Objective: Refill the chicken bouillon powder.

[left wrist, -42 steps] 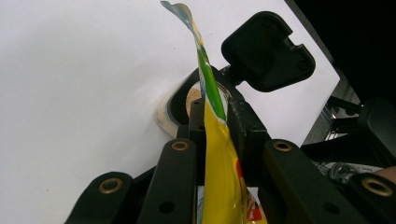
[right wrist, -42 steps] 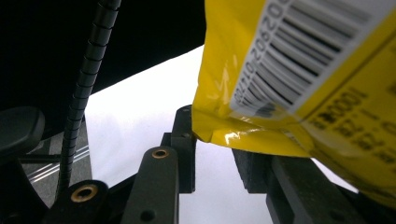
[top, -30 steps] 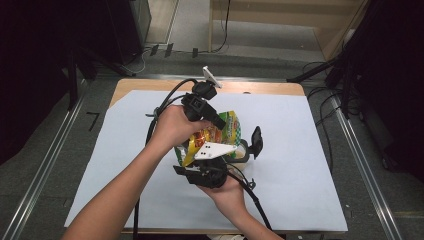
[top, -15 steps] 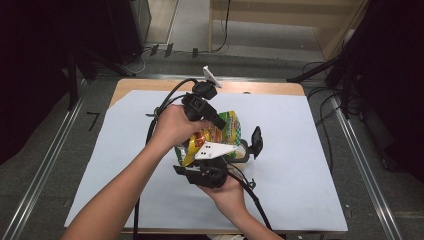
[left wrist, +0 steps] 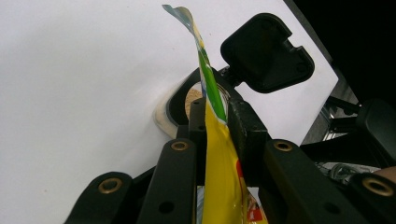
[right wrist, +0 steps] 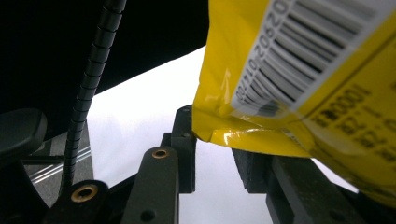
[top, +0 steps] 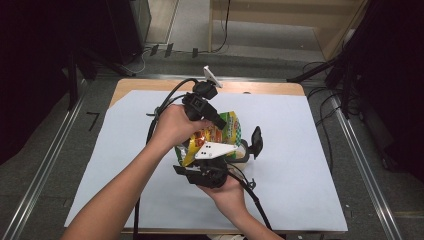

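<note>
Both grippers hold a yellow snack bag (top: 215, 137) above the middle of the white-covered bench (top: 300, 165), tilted over a small container (left wrist: 187, 100) whose black lid (left wrist: 266, 51) stands flipped up behind it. The pose reads as pouring: the bag's mouth end points down at the opening, and something tan and grainy already lies inside.

The left gripper (left wrist: 215, 116) has its jaws pinching the bag's upper edge, flattening the foil into a thin sheet between the pads (a grip that probably steers the spout). The right gripper (right wrist: 212, 154) is at the bag's lower corner; its jaws stand apart with the folded corner resting between them, touching the left pad, and I cannot tell whether the other pad presses it. It seems to prop the bag from below so it can be tipped.

The high view gives the overall layout: two hands crossed close together, the bag between them, the lid at the right. The left gripper view adds the container's contents and the pinch itself. The right gripper view shows the barcode (right wrist: 299, 51) on the bag's back face.
</note>
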### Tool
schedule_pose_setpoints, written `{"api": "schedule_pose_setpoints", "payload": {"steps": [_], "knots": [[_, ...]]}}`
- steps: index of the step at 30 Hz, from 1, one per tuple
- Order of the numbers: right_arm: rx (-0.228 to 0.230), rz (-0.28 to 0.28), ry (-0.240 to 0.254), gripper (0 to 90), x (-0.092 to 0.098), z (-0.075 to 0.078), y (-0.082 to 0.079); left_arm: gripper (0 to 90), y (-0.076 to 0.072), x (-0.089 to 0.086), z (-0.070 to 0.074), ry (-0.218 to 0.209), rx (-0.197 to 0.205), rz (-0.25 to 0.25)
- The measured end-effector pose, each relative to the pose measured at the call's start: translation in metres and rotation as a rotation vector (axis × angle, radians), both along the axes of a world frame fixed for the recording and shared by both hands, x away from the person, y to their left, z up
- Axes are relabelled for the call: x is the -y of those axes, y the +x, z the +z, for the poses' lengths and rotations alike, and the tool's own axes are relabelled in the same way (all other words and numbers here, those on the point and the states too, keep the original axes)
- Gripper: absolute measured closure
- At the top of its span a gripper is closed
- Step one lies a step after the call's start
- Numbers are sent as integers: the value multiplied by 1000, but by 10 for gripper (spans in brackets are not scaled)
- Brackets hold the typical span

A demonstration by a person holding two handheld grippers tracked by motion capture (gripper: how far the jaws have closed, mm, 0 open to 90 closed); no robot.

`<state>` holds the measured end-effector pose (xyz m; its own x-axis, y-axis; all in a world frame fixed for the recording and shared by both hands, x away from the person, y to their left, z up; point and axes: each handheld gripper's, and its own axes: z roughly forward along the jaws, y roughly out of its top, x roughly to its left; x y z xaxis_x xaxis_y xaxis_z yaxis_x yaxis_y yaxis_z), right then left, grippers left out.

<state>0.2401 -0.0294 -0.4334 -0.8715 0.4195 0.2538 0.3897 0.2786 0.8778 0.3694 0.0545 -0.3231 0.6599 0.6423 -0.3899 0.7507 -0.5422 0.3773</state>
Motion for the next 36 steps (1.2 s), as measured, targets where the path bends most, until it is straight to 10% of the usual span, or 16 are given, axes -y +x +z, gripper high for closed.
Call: {"api": "schedule_pose_setpoints", "payload": {"steps": [36], "knots": [[-3, -5, 6, 726, 1, 0, 0, 805, 0, 3, 1, 4, 1, -7]]}}
